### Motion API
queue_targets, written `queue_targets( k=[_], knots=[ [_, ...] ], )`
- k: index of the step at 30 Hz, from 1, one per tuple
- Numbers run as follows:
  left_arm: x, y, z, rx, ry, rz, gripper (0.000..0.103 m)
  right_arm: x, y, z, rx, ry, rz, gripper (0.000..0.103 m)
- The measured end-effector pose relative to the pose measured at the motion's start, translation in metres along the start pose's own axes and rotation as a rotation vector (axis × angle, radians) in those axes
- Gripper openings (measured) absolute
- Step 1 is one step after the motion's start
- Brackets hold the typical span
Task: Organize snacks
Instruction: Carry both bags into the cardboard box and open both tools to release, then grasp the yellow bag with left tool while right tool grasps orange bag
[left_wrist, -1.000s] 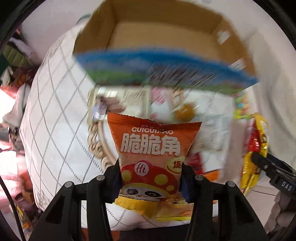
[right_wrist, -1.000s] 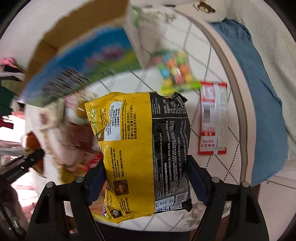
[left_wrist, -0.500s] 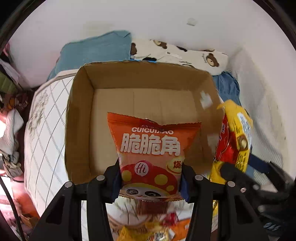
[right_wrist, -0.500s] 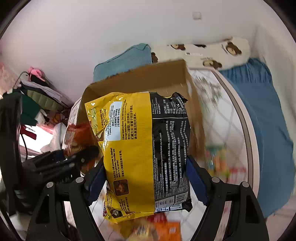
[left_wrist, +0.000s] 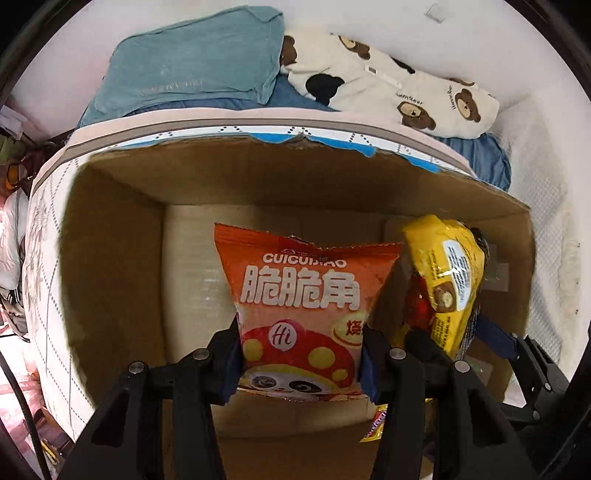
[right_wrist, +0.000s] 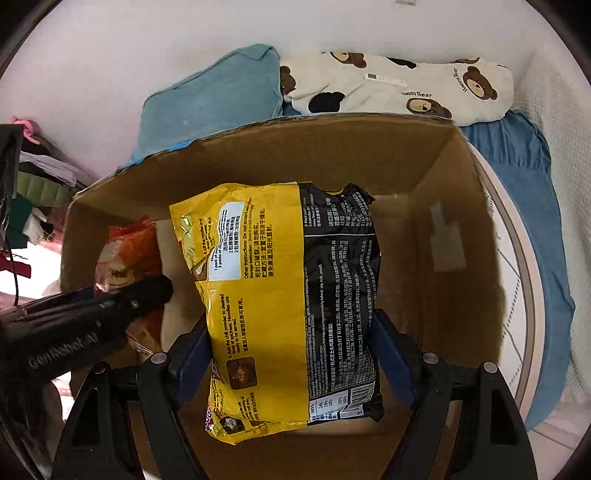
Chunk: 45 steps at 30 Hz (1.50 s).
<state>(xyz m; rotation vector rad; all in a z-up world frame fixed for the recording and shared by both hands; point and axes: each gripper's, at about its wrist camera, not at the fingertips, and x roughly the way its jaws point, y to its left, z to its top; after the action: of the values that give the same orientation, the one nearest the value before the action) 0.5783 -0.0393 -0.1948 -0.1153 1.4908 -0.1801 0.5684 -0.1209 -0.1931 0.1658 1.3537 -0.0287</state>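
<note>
My left gripper (left_wrist: 301, 363) is shut on an orange snack bag (left_wrist: 303, 295) with white lettering and a panda face, held over the open cardboard box (left_wrist: 110, 236). My right gripper (right_wrist: 291, 354) is shut on a large yellow and black noodle packet (right_wrist: 284, 295), hanging inside the same box (right_wrist: 454, 229). In the left wrist view the yellow packet (left_wrist: 443, 280) shows at the right with the right gripper below it. In the right wrist view the orange bag (right_wrist: 129, 251) and the left gripper's fingers (right_wrist: 122, 302) show at the left. The box floor looks bare.
The box stands on a quilted white bed (left_wrist: 40, 258). Beyond it lie a teal pillow (left_wrist: 195, 59), a bear-print cushion (left_wrist: 406, 88) and a blue blanket (right_wrist: 532, 177), against a white wall. Clothes are piled at the far left (right_wrist: 33, 184). A loose wrapper edge (left_wrist: 375, 428) peeks out under the box's near wall.
Both grippers have travelled from above the loose snacks on the bed to over the open box, each still holding its packet. The box now fills both views.
</note>
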Motion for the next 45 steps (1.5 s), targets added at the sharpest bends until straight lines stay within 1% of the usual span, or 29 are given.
queue_targets(
  k=[3,4,5,6,7,11,13,16,20,23,25,30,36,38,40,43,45],
  knots=[
    [0.009,-0.001,0.009,-0.004,0.025,0.017,0.049,0.013,0.006,0.006,-0.008,0.046,0.006,0.084],
    [0.011,-0.003,0.01,0.005,0.025,0.023,0.057,0.018,0.005,0.009,-0.009,0.055,0.007,0.092],
    [0.011,-0.004,0.01,0.017,0.019,0.035,0.074,0.019,0.005,0.01,-0.013,0.052,0.0,0.096],
    [0.01,-0.004,0.011,0.027,0.017,0.051,0.083,0.019,0.005,0.01,-0.021,0.048,0.002,0.099],
    [0.009,-0.004,0.01,0.031,0.009,0.056,0.093,0.02,0.006,0.011,-0.031,0.05,-0.001,0.099],
    [0.006,0.002,0.005,0.013,-0.007,0.055,0.093,0.013,0.006,0.008,-0.06,0.035,-0.039,0.099],
    [0.002,0.006,-0.001,0.002,-0.016,0.058,0.093,0.007,0.005,0.006,-0.068,0.034,-0.038,0.099],
    [-0.009,0.008,-0.012,-0.002,-0.047,0.072,0.093,-0.003,0.001,0.0,-0.061,0.023,-0.04,0.099],
    [-0.029,0.011,-0.028,-0.014,-0.109,0.086,0.093,-0.019,-0.007,-0.011,-0.047,-0.004,-0.04,0.099],
    [-0.048,0.012,-0.048,-0.013,-0.169,0.106,0.093,-0.033,-0.009,-0.024,-0.033,-0.028,-0.035,0.099],
    [-0.058,0.012,-0.058,-0.013,-0.194,0.104,0.093,-0.047,-0.008,-0.035,-0.034,-0.055,-0.037,0.099],
    [-0.089,0.012,-0.092,-0.022,-0.264,0.088,0.093,-0.079,-0.007,-0.064,-0.028,-0.116,-0.019,0.099],
    [-0.121,0.009,-0.137,-0.035,-0.326,0.061,0.093,-0.116,-0.004,-0.106,-0.014,-0.174,0.034,0.099],
    [-0.125,0.011,-0.157,-0.049,-0.329,0.045,0.093,-0.124,-0.006,-0.123,-0.004,-0.173,0.06,0.099],
    [-0.123,0.016,-0.183,-0.078,-0.308,0.022,0.093,-0.129,-0.009,-0.147,0.0,-0.175,0.08,0.099],
    [-0.108,0.025,-0.218,-0.129,-0.241,0.005,0.093,-0.127,-0.016,-0.181,0.012,-0.142,0.097,0.099],
    [-0.083,0.039,-0.249,-0.187,-0.143,-0.04,0.093,-0.118,-0.025,-0.209,0.034,-0.095,0.12,0.099]
  ],
)
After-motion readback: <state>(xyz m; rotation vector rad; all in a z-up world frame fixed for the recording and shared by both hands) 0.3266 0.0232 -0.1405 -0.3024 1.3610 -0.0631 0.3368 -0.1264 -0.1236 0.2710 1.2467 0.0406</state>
